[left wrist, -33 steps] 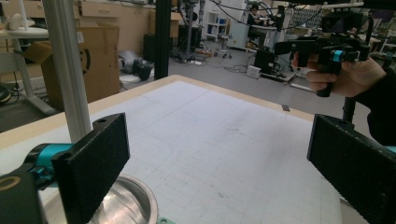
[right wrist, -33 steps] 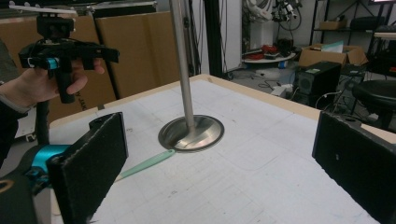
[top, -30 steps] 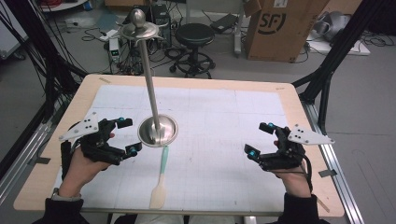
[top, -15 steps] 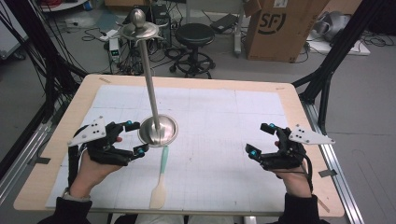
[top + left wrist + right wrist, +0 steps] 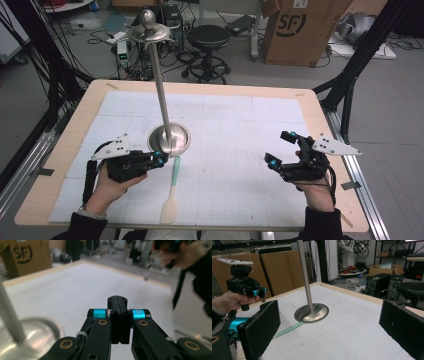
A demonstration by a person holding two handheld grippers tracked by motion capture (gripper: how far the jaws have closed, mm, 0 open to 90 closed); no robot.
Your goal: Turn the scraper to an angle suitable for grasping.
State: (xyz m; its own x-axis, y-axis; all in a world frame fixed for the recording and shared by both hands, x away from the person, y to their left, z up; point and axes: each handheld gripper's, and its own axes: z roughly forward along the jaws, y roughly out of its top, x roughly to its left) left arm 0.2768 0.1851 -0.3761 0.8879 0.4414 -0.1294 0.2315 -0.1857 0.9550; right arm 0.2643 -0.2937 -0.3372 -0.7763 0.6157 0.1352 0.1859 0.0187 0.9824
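Left hand-held gripper shut beside the stand, right one waiting wide

Left hand-held gripper [image 5: 159, 159] has its jaws pressed flat together with nothing between them; they have just been closing, and the left gripper view shows the two black tips meeting on bare air. It sits low over the tabletop [image 5: 240, 115], its tips just beside the round metal base of the stand [image 5: 169, 139] and near the top end of the pale green spatula [image 5: 171, 192], which lies flat on the white mat with its handle touching or slipping just under the base rim and its blade pointing toward the person. Right hand-held gripper [image 5: 282, 149] rests well apart at the other side, jaws spread wide and empty, its pads [image 5: 260, 326] framing the stand and spatula from a distance.

To my eye the risk is the closeness of the shut tips to the stand. A sideways nudge against the base or the tall thin pole could rock it, and the heavy top disc would make it tip readily. Reaching for the spatula with shut jaws would only push it along the mat, perhaps further under the base.

Whether the spatula handle lies under the base rim or merely against it I cannot tell. In the left gripper view the stand is cut off at the edge and blurred, and the person's other arm is a smear.
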